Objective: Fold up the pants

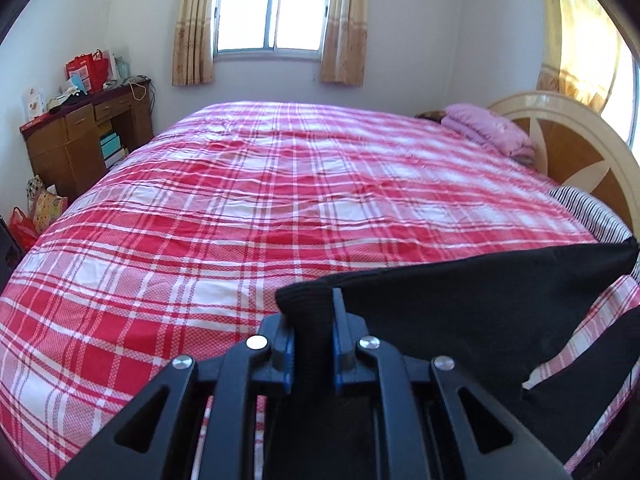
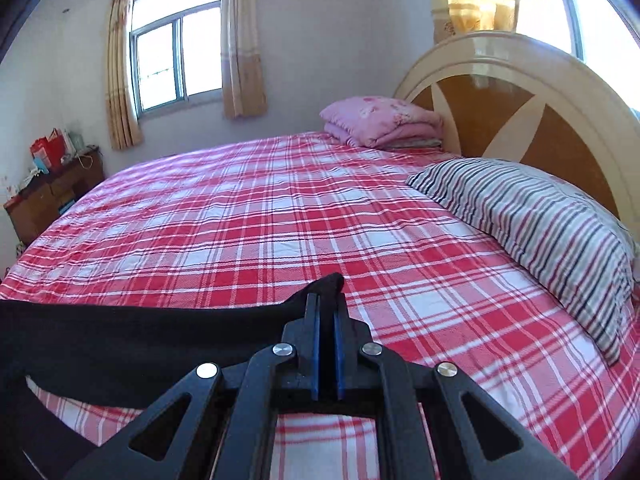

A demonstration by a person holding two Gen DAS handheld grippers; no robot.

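Pants (image 1: pixel 480 300) above bed (image 1: pixel 240 200); pillow (image 2: pixel 540 220) beside headboard (image 2: pixel 500 92)

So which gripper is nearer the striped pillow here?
Right. The right gripper, shut on the black pants, has the striped pillow close on its right; the left gripper sees it only beyond the stretched pants.

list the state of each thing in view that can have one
black fabric pants: lifted off the bed, stretched between both grippers
left gripper: shut on the pants
right gripper: shut on the pants
red and white plaid bedsheet: spread flat, slightly wrinkled
pink quilt: folded, by the headboard
beige curtains: drawn open
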